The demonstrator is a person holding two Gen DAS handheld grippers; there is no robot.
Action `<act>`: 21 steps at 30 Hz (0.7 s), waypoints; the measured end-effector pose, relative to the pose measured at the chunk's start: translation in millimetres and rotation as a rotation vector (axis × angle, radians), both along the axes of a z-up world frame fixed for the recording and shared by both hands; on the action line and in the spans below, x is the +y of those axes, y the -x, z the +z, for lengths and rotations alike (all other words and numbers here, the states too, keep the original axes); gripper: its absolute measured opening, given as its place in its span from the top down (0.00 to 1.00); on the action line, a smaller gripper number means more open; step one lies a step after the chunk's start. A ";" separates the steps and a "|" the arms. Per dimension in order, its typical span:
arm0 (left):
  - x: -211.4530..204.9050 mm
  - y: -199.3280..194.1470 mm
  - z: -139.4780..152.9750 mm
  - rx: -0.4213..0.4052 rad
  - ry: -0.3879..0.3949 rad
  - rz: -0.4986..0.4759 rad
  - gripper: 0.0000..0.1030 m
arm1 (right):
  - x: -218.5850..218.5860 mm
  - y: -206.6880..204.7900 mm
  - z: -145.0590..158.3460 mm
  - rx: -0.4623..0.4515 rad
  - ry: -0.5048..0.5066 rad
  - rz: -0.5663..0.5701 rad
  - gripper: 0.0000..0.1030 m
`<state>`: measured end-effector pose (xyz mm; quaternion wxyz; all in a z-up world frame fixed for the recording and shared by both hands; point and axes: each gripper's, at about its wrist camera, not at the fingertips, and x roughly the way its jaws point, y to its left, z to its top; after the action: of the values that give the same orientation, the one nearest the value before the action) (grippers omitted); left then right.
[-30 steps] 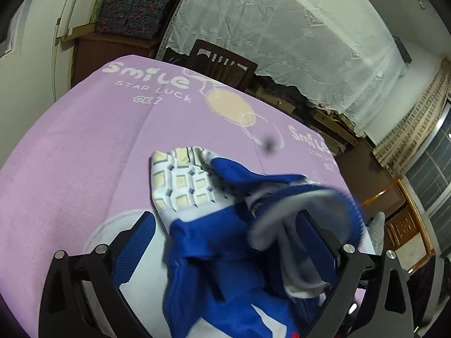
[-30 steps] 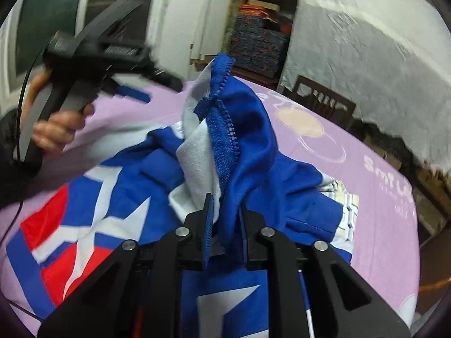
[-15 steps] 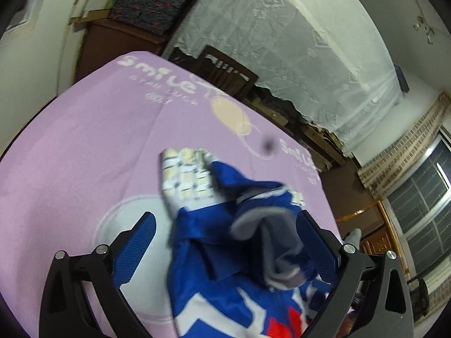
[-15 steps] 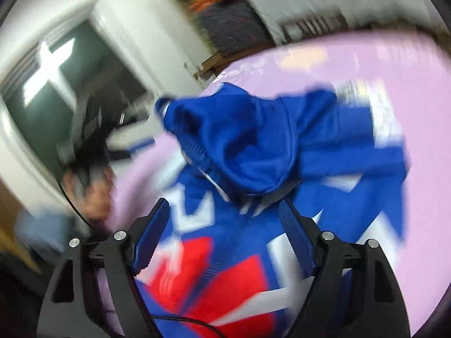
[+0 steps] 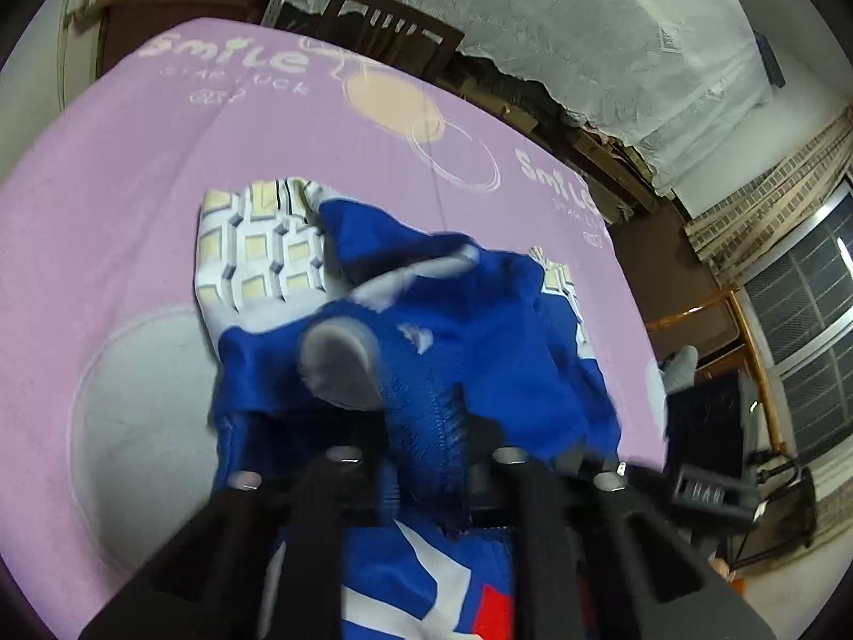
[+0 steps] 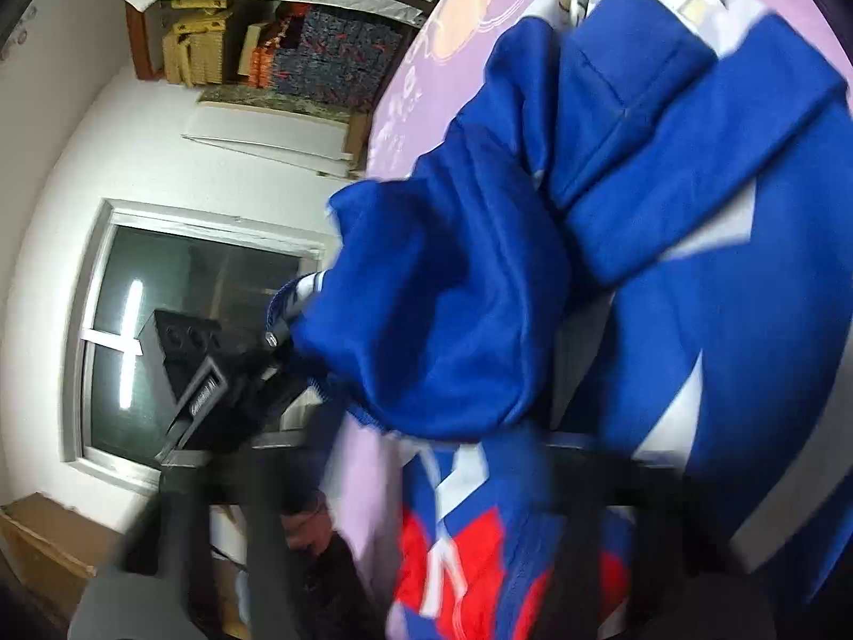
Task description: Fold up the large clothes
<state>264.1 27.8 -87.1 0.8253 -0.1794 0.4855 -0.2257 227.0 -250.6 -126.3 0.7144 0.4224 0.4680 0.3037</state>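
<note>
A blue jacket with white and red panels [image 5: 480,362] lies bunched on the purple tablecloth [image 5: 133,202]. My left gripper [image 5: 426,442] is shut on a ribbed blue edge of the jacket and holds it up. The jacket's patterned cream lining [image 5: 256,256] shows at the far side. In the right wrist view the jacket [image 6: 666,213] fills the frame, and the left gripper [image 6: 277,341] shows clamped on its edge. My right gripper [image 6: 426,480] is blurred, its fingers wide apart and empty.
A wooden chair [image 5: 384,26] stands behind the table, with a lace curtain [image 5: 586,26] beyond. A window [image 6: 160,330] and stacked boxes [image 6: 298,48] show in the right wrist view. A cardboard box [image 6: 48,549] sits low left.
My right gripper opened and let go of the jacket's edge. My left gripper, open before, closed on that blue edge. The right camera has rolled sideways.
</note>
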 end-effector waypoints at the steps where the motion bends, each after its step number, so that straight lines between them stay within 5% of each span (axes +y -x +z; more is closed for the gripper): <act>1: -0.4 0.9 5.4 -0.013 0.003 0.003 0.85 | 0.6 -4.2 5.5 -0.018 0.029 -0.005 0.92; 7: -18.1 22.1 58.6 -0.208 0.105 0.006 0.85 | 6.6 -13.4 133.9 -0.452 0.346 -0.026 0.93; 10: -30.9 34.1 37.0 -0.192 0.080 0.003 0.84 | 15.9 0.8 154.4 -0.614 0.522 -0.026 0.93; 12: -25.1 33.1 8.3 -0.115 0.062 0.036 0.85 | 17.0 4.1 125.0 -0.563 0.515 0.034 0.92; 14: -5.1 25.0 -13.7 -0.025 0.125 0.073 0.85 | 16.7 3.5 86.4 -0.444 0.469 0.099 0.87; 18: 25.2 18.8 -8.3 -0.028 0.161 0.129 0.85 | -0.7 15.3 18.6 -0.207 0.258 0.103 0.63; 21: 33.4 18.2 -5.6 -0.036 0.157 0.141 0.85 | -4.5 30.6 4.6 -0.150 0.172 0.090 0.56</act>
<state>245.9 61.1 -92.8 0.8312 -0.2733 0.4374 -0.2076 196.5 -255.1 -121.8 0.7666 0.3141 0.4562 0.3248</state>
